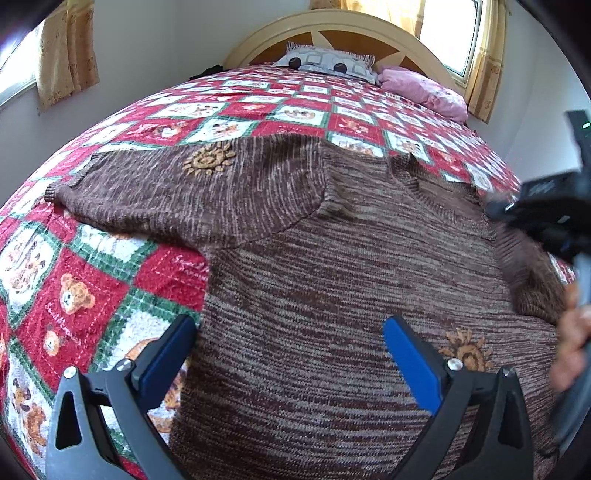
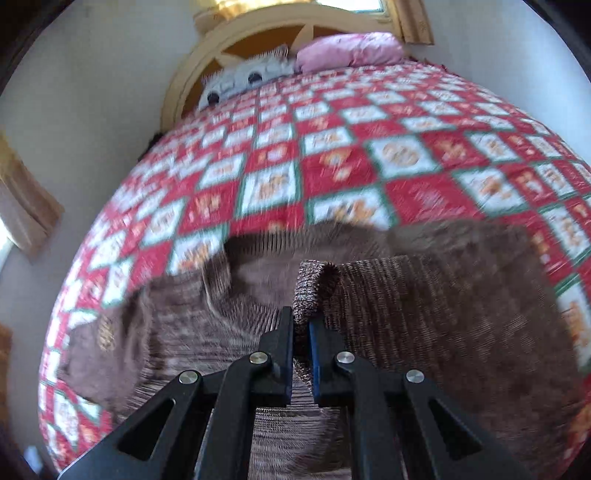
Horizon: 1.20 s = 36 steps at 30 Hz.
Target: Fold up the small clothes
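Seen from the left wrist camera, the brown knitted sweater (image 1: 332,277) lies spread across the patchwork bedspread (image 1: 92,280) of the bed, its body running from the near edge toward the headboard (image 1: 332,26). At the far left, one sleeve (image 1: 177,192) is laid out sideways, its cuff pointing left and its long axis crossing the bed from side to side. A sunflower patch (image 1: 208,159) sits on that sleeve.

The left tool (image 1: 291,354) hangs over the lower body of the sweater with its blue pads spread wide and nothing between them; the left edge of the garment passes just under its left pad.

Further right, at the frame's edge, the right tool (image 1: 543,206) comes in above the opposite shoulder, with a person's hand (image 1: 572,332) behind it. In the right wrist view, that right tool (image 2: 301,328) has its jaws pinched nearly together on a raised fold of knit (image 2: 314,291), most likely the other sleeve or the side edge; motion blur makes it hard to say which. The gripped cloth stands up in a small hump just ahead of the pads.

The relation that matters is this: the held piece lies on the garment's right side, and the body's centre lies to the left of it, toward the idle left tool. The fold would therefore travel leftward, across the sweater's long axis, and the right hand is the one placed to carry it.
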Tool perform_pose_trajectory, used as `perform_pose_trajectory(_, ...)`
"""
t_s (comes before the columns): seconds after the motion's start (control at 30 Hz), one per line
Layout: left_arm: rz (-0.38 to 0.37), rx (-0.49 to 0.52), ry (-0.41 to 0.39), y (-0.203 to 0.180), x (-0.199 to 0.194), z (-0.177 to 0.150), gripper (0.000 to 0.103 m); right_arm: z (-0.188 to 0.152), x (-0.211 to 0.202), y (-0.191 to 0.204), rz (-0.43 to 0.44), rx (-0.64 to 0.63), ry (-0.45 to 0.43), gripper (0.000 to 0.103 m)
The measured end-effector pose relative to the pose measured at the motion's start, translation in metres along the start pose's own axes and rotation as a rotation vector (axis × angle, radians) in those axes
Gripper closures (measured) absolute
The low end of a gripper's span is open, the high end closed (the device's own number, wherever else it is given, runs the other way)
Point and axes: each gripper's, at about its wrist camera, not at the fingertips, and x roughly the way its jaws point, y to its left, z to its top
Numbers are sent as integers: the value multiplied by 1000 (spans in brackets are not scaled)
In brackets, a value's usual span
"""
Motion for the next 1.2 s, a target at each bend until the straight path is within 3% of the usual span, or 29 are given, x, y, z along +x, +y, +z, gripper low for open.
perform_pose_trajectory(0.1, -2, -1, 0, 0, 0, 0, 0, -16, 20, 5, -43, -63, 19, 96)
perform_pose_trajectory(0.17, -2, 0, 1, 0, 0, 0, 0, -25, 20, 10, -22, -111, -9, 89)
perform_pose_trajectory(0.2, -2, 0, 1, 0, 0, 0, 0, -26, 16, 9, -9, -131, -15, 80)
perform_pose_trajectory(0.23, -2, -1, 0, 0, 0, 0, 0, -28, 14, 12, 82, -163, -2, 73)
perform_pose_trajectory(0.3, -2, -1, 1, 0, 0, 0, 0, -27, 3, 10, 238, -163, 12, 73)
perform_pose_trajectory(0.4, -2, -1, 1, 0, 0, 0, 0, -26, -38, -9, 326, -144, -95, 73)
perform_pose_trajectory(0.47, -1, -1, 1, 0, 0, 0, 0, -29, -59, -28, 266, -106, -170, 73)
perform_pose_trajectory(0.5, -1, -1, 1, 0, 0, 0, 0, -32, -67, -40, 175, -89, -193, 73)
perform_pose_trajectory(0.57, 1, 1, 2, 0, 0, 0, 0, -40, -64, -53, 21, -124, -156, 76)
perform_pose_trajectory(0.6, 4, 3, 4, -1, 0, 0, 0, -47, -59, -54, -16, -161, -131, 85)
perform_pose_trajectory(0.7, 11, 7, 8, -2, 2, 0, 0, -75, -35, -38, -13, -279, -48, 85)
perform_pose_trajectory(0.77, 15, 10, 11, -3, 3, 0, 0, -90, -30, -16, -117, -400, -72, 85)
perform_pose_trajectory(0.87, -7, 5, 12, 1, 1, 0, 0, -100, -29, -2, -204, -477, -89, 85)
perform_pose_trajectory(0.93, -52, 3, 18, 8, -4, 2, 0, -98, -31, -7, -207, -480, -96, 84)
perform_pose_trajectory(1.0, -50, -47, 2, 24, -15, 5, 0, -96, -32, -13, -181, -451, -94, 82)
perform_pose_trajectory(1.13, 9, -254, -128, 91, -42, 23, 0, -91, -33, -25, -134, -380, -89, 75)
perform_pose_trajectory(1.2, 38, -348, -139, 125, -40, 37, 0, -90, -32, -22, -130, -376, -88, 75)
